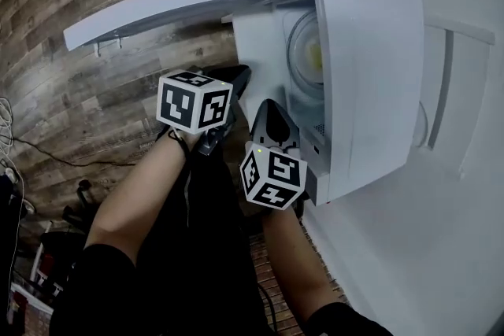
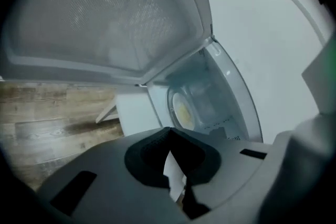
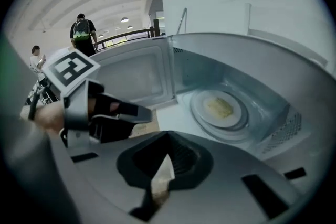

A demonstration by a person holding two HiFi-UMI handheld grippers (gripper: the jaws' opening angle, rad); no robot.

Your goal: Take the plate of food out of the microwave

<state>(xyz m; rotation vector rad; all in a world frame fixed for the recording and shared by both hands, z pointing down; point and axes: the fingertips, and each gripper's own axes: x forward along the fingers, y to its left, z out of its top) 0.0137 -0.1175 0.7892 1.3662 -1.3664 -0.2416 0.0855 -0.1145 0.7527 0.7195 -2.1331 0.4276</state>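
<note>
The left gripper (image 2: 169, 132) has its jaws closed tip to tip, with nothing between them. It touches nothing. The right gripper (image 3: 168, 136) looks the same in its own view: jaws drawn together at the tips, empty, and clear of every surface.

Both grippers sit outside the microwave (image 1: 370, 75), in front of its open cavity. The door (image 1: 189, 4) is swung wide, out toward 10 o'clock in the head view. There the left gripper lies at about 10 o'clock from the right one, close beside it.

The plate (image 3: 218, 109) is inside the microwave, flat on the round glass turntable (image 3: 239, 132), with a pale yellow patch of food (image 3: 219, 107) at its middle. In the right gripper view the plate lies at about 1 o'clock from the closed jaw tips, apart from them and beyond the cavity's front edge. In the left gripper view it shows at about 12 o'clock, just above the jaw tips in the picture but deeper in the cavity, and is not touched. In the head view the plate sits at about 1 o'clock from the right gripper, partly hidden by the microwave's top.

A wood-plank floor (image 1: 79, 90) lies below the open door.
</note>
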